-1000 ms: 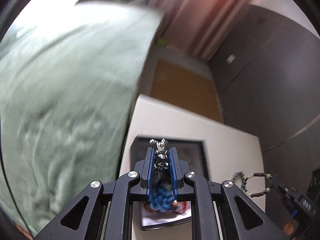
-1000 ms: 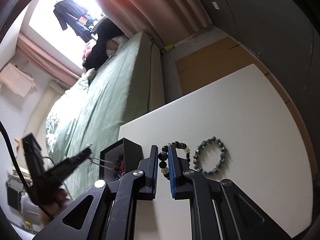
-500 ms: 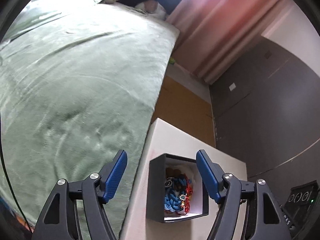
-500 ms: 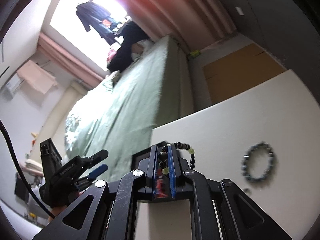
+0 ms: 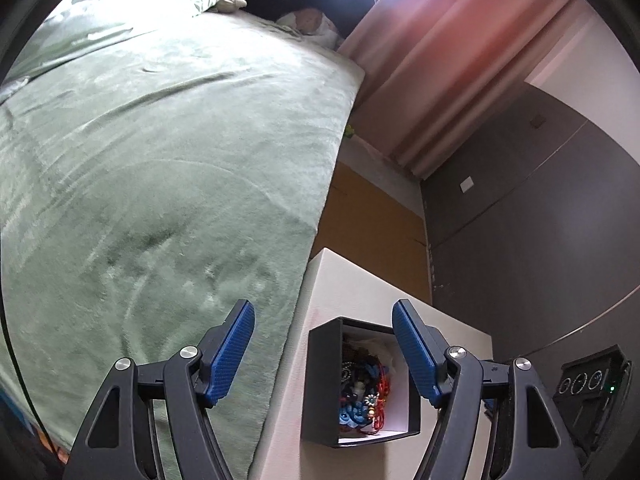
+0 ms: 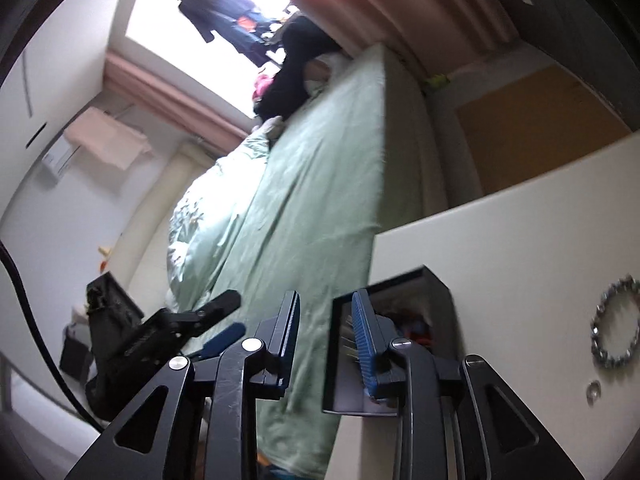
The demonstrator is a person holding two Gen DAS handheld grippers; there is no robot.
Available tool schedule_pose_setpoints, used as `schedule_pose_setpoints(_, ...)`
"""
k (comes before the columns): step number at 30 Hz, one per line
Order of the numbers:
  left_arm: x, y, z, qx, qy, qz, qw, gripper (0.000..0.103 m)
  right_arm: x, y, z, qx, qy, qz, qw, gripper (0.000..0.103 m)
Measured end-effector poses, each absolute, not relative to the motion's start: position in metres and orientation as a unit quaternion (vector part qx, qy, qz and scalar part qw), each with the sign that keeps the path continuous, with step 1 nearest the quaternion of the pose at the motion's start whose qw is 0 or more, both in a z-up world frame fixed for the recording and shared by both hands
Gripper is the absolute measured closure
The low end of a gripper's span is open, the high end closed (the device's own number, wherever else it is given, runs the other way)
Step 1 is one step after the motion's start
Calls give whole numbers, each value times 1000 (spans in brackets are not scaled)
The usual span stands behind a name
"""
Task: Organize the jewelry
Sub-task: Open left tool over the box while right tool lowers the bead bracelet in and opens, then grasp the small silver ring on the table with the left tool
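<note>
A white tabletop [image 5: 448, 320] stands right against the side of a bed [image 5: 160, 160] spread with a pale green blanket. At the tabletop's edge nearest the bed sits a small black box [image 5: 320, 384], open on top, with a white lining and a tangle of blue, red and dark beaded jewelry [image 5: 362, 392] piled inside.

The left tongs [image 5: 323, 354] hang above the box with their blue pads spread wide and nothing between them; the box shows in the gap below.

The right tongs [image 6: 325, 330] are just over the near rim of the box [image 6: 436, 312], their jaws narrow but opening, and no bracelet can be seen between the pads; the view there is blurred. Farther along the tabletop [image 6: 520, 248], well apart from the box, lies a bracelet of grey beads [image 6: 616, 332] in a ring, with a small round silvery piece [image 6: 593, 391] near it.

Beyond the foot of the bed are an orange-brown floor [image 5: 376, 216], pink curtains [image 5: 460, 60] beside a bright window, and dark grey wall panels [image 5: 540, 220]. Dark clothing lies heaped at the far end of the bed.
</note>
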State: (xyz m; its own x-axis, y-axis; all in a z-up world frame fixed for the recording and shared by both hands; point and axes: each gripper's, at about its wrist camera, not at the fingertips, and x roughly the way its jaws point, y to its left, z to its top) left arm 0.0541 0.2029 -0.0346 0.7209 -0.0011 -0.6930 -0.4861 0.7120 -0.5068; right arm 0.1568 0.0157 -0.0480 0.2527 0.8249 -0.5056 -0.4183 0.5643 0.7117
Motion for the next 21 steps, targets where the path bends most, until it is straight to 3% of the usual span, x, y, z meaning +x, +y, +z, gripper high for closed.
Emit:
schedule_pose_setpoints(6, 61, 187, -32, -337, 347, 130, 865, 31, 156, -11, -40, 213, 444, 382, 782, 64)
schedule_pose_setpoints(11, 67, 164, -27, -322, 349, 115, 872, 31, 157, -42, -33, 207, 440, 350, 801, 63)
schedule_pose_setpoints(15, 74, 141, -23, -305, 353, 97, 879, 31, 158, -70, -28, 207, 442, 311, 815, 37)
schedule_pose_setpoints(21, 87, 105, -24, -279, 365, 69, 886, 31, 164, -104, -33, 212, 467, 272, 814, 35)
